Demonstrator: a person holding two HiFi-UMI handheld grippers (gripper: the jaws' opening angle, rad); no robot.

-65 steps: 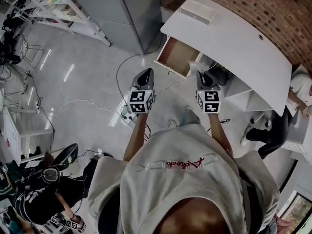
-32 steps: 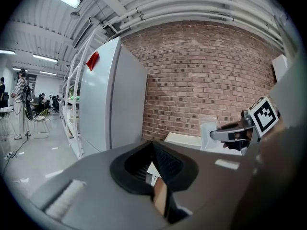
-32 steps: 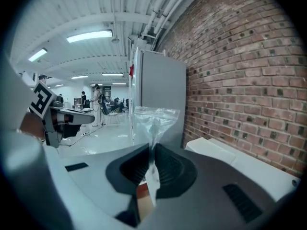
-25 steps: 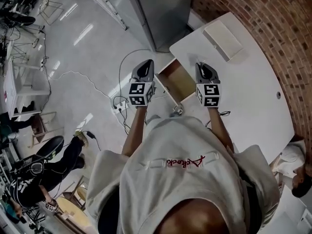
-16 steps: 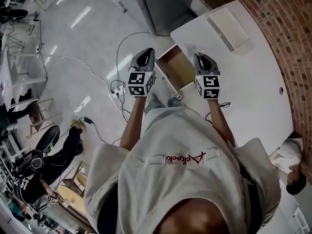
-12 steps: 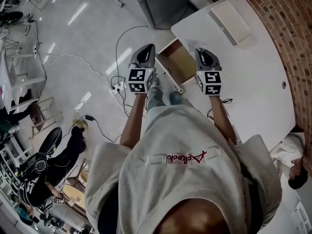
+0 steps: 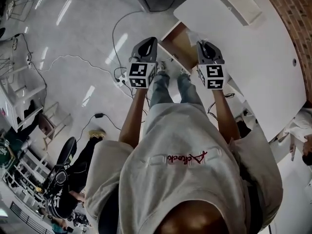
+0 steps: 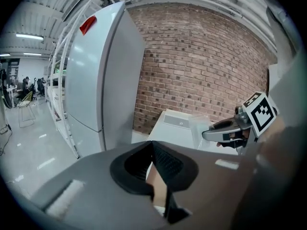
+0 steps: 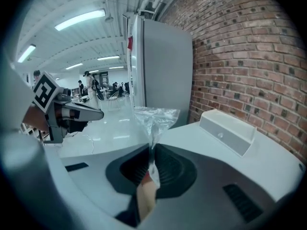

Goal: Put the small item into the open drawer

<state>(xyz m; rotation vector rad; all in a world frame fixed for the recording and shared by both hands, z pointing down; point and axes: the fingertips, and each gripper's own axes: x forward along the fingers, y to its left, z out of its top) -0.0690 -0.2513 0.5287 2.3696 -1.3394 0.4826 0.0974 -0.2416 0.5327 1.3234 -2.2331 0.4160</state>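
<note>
Now | left gripper (image 7: 147, 43): jaws together, empty | right gripper (image 7: 204, 45): jaws pinch clear plastic bag (image 9: 154, 116) | near open drawer (image 7: 176, 42)

drawer (image 7: 178, 42) open under table (image 7: 253, 67) edge | box (image 7: 240, 4) on table, beyond drawer

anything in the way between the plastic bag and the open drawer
Nothing visible does: the crinkled clear plastic bag, clamped in the right gripper's jaws, is beside the open wooden drawer, whose visible inside looks bare.
</note>
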